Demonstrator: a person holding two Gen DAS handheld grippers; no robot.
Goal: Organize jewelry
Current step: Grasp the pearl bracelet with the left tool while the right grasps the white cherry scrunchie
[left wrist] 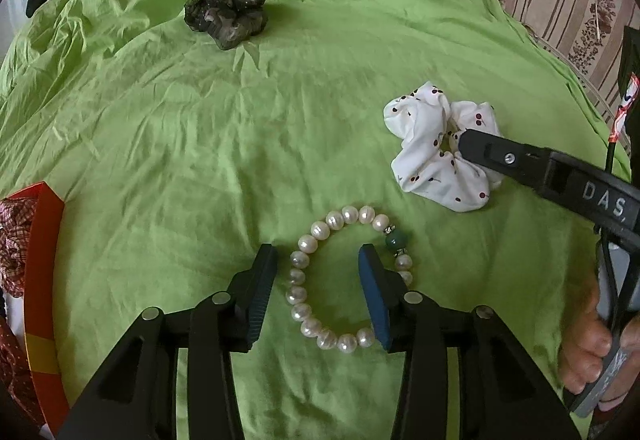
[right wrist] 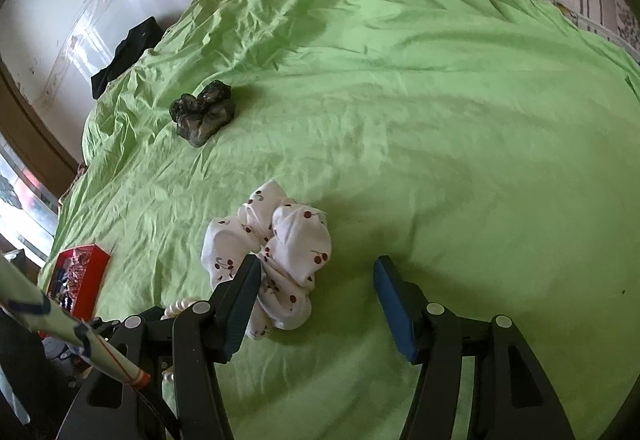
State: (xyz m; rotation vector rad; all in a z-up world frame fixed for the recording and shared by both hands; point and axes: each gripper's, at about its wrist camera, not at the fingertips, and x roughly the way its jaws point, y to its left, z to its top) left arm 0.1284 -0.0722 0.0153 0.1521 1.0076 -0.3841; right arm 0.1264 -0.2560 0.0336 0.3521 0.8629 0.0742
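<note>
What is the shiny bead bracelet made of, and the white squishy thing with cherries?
The bracelet looks like pearls, or pearl-look beads: creamy, glossy, slightly uneven rounds, plus one dark green stone-like bead. The white scrunchie looks like soft matte fabric: it puckers into folds and has little red cherries printed on it.

On the sheet (left wrist: 320, 100), the bracelet (left wrist: 348, 280) lies nearest. The light scrunchie (left wrist: 436, 152) lies just beyond it to the right. The dark scrunchie (left wrist: 226, 16) lies far behind. The box (right wrist: 78, 280) sits at the left edge.
</note>
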